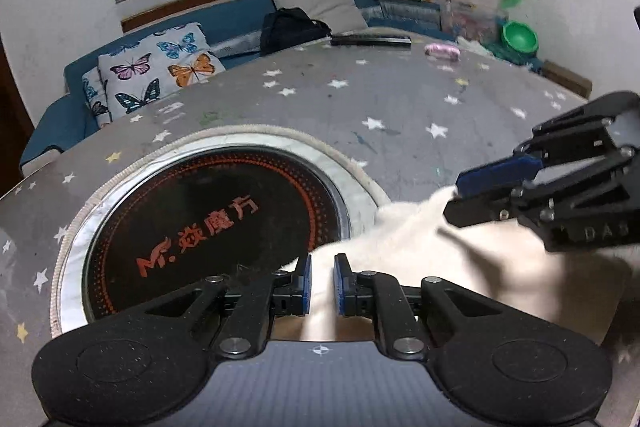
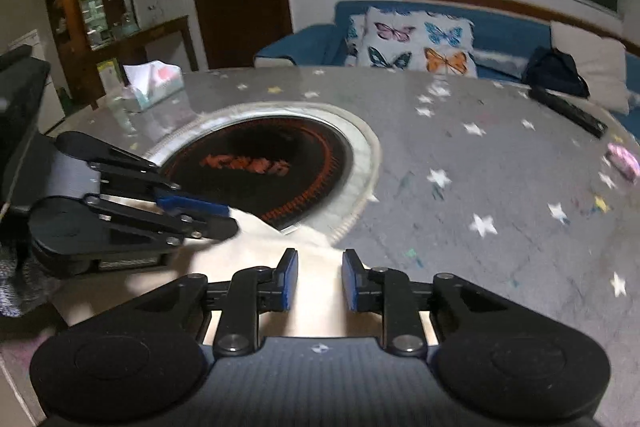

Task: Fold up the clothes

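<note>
The left gripper [image 1: 321,281] hangs low over the near side of the star-printed table [image 1: 400,99], its blue pads set a narrow gap apart with the cream garment [image 1: 404,239] running up between them. Whether those pads actually press the cloth cannot be told from either view; seen from the right wrist, its fingers look nearly closed on the cloth's far edge. Ahead of it and to its left sits the round black cooktop [image 1: 216,223] sunk into the table, and the garment's upper edge laps just over the cooktop's pale rim.

The garment spreads from under this gripper off to its right, toward the right gripper [image 2: 320,281]. It reads as soft, limp, light cloth: it sags and creases between the two tools and has no stiffness of its own. It should drape wherever it is unsupported, so the sound hold is likely at an edge or corner, pinching a small gather rather than the flat middle, with both tools taking the same edge so that it lifts level.

The right gripper stands partly open, a moderate gap between its pads, cloth lying below and between them but not visibly clamped. To its right the table is bare apart from printed stars.
</note>
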Demonstrator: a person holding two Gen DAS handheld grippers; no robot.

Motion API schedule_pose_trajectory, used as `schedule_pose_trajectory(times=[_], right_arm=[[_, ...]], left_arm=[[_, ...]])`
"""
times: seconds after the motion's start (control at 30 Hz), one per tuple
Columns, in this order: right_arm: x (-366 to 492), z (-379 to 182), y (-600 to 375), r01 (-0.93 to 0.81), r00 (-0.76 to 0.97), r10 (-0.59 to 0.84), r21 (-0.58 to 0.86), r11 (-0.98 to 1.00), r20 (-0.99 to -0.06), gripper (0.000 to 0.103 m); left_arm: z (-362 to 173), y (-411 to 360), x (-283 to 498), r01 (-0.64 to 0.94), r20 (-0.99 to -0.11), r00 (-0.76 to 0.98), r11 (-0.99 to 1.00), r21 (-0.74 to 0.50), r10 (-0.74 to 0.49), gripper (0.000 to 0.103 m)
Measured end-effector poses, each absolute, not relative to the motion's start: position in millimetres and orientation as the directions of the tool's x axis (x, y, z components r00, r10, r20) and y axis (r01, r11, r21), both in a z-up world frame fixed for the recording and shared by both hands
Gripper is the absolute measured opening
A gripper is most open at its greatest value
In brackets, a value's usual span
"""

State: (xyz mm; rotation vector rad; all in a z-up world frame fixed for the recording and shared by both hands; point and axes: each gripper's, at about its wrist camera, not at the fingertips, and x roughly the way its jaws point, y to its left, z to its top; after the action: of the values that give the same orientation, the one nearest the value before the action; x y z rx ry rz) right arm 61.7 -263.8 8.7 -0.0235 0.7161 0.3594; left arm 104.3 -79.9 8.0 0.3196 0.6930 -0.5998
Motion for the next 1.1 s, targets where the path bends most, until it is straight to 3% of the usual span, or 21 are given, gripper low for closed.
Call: schedule_pose_trajectory(times=[0.1,0.23,0.33,0.47,0.63,0.77,1.1], right_arm=[[65.2,2.2,-255.0,-0.344,0.681,0.312,0.087,0.935,-0.662,0.023],[63.1,-1.9,-252.8,-0.333,0.679,0.292,0.073,0.94,-0.674,0.023],[53.8,6.8,-251.2,-0.342,0.691,0.293,0.059,0.938,-0.661,0.024],[35.1,17.2,-240.6,-0.403,0.687,0.332,0.042,0.914,-0.646,0.025],[8.1,25.0,-211.3,-0.52,0.659,0.404,0.004,0.854,-0.635,0.025],[4.7,33.2,-189.8,-0.594,0.624,0.461,-0.001,0.804,-0.631,0.024],[54.8,29.2,-141.1,-0.614,0.565,0.492,0.062,0.787,-0.662,0.024]], left_arm=[[18.7,-61.9,99.4,0.571,-0.652,0.646,0.818,0.068,-0.397,0.018],[34.1,-24.8,82.5,0.512,-0.616,0.697,0.856,0.071,-0.366,0.033],[37.5,3.0,61.4,0.479,-0.605,0.723,0.873,0.092,-0.333,0.034],[35.1,22.4,29.4,0.463,-0.607,0.726,0.882,0.087,-0.322,0.051],[27.1,28.6,-10.4,0.469,-0.612,0.711,0.882,0.048,-0.345,0.051],[22.5,28.8,-28.4,0.481,-0.608,0.702,0.876,0.02,-0.372,0.043],[11.4,25.6,-37.4,0.546,-0.592,0.673,0.838,-0.006,-0.443,0.043]])
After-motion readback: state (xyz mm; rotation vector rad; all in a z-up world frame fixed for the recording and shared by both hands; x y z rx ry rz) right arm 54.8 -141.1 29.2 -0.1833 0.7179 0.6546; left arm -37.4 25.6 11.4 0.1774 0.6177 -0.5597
